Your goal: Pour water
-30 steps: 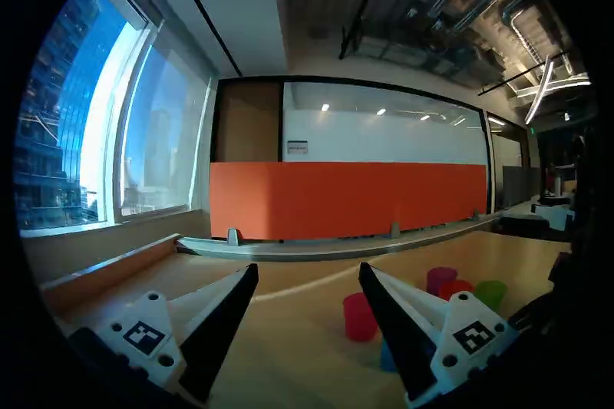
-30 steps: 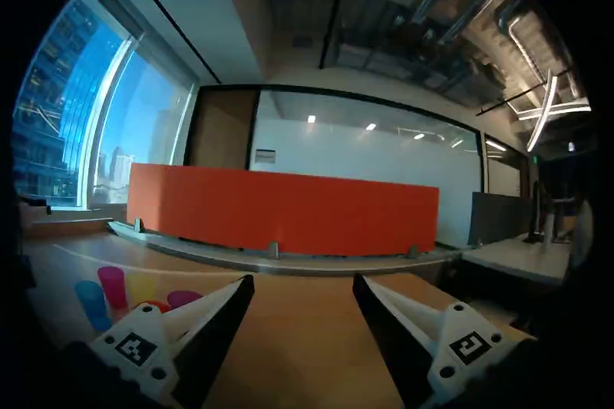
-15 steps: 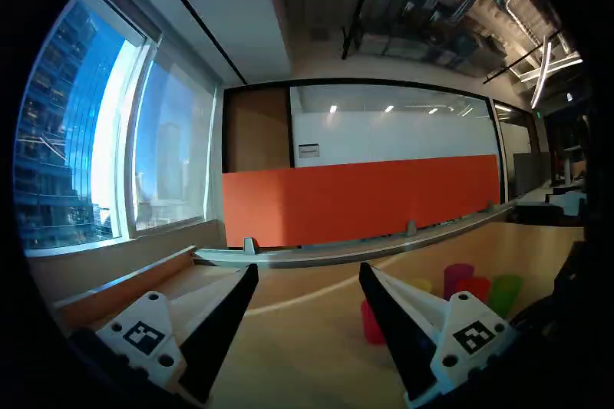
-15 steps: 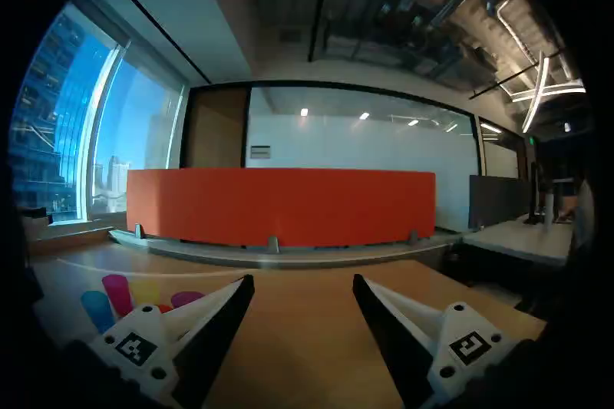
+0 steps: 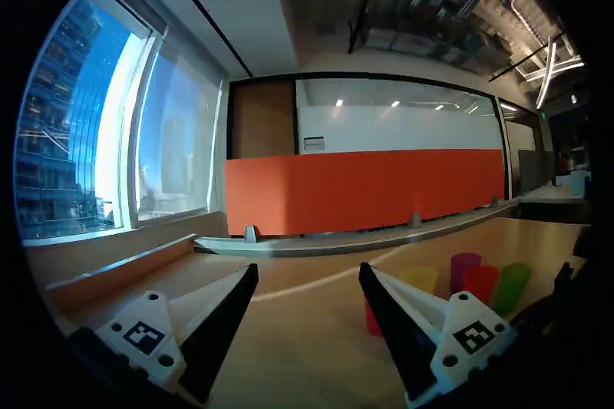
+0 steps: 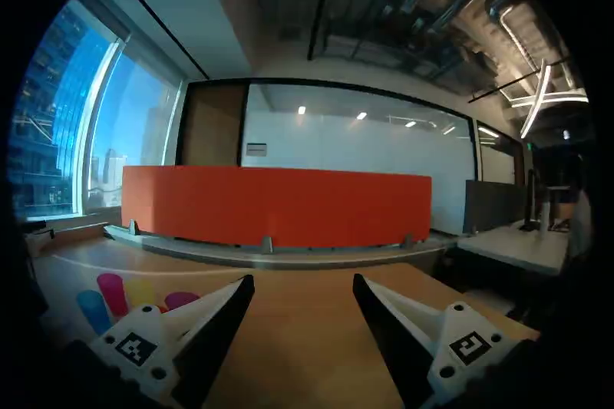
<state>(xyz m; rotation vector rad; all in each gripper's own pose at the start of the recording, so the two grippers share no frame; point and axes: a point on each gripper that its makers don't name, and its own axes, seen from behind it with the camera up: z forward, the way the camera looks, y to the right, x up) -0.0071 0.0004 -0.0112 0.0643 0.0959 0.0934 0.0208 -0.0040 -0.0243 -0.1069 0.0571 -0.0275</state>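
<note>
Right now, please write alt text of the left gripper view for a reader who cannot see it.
The open left tool hovers over a wooden table, holding nothing. Colourful cups stand ahead on its right, before an orange divider and big windows.

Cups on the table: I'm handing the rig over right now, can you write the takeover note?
Left gripper: open, empty, over the table.
Right gripper: open, empty.
Cups: clustered upright to the right in the left gripper view (purple cup, green cup); lower left in the right gripper view (blue cup, pink cup).
Done: nothing grasped.
Left: grip a cup, pour. Water not visible.
</note>
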